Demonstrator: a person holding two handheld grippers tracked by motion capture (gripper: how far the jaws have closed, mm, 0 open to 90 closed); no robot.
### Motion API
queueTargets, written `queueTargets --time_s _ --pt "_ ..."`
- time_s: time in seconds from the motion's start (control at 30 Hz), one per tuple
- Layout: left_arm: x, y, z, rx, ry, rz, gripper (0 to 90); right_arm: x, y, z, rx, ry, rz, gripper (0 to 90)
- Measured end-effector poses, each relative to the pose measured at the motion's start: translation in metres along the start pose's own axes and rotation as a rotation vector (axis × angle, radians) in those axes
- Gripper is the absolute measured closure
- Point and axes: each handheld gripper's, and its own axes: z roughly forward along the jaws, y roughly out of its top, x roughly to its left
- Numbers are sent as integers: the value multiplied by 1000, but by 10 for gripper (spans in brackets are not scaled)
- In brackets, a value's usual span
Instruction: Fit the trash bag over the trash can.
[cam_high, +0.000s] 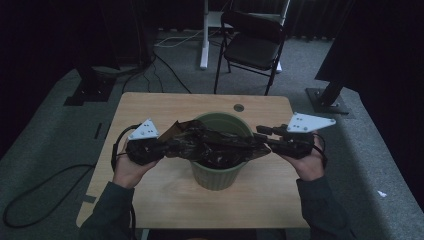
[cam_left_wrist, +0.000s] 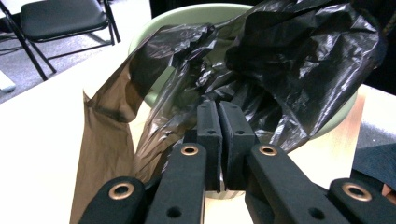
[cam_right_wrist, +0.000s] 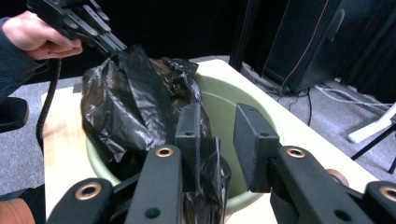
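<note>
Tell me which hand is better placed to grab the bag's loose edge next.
Probably the right gripper: its fingers stand open over the black bag at the green bin, while the left gripper is shut on the bag.
</note>
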Motion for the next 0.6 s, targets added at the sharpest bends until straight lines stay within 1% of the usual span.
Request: queueTargets --time_s 0.1,0.23,0.43,0.53,0.6 --pt "-4 1 1 -4 -16 6 832 0 0 10 24 5 2 692" --pt "-10 3 1 -5 -45 23 784 2 -4 18 56 8 5 674" --pt "-19 5 4 5 -67 41 731 2 -11 21 85 17 13 671" --pt "-24 5 6 10 -96 46 701 2 -14 21 92 22 18 673" --pt "-28 4 8 18 -108 57 689 2 -16 22 99 23 19 688"
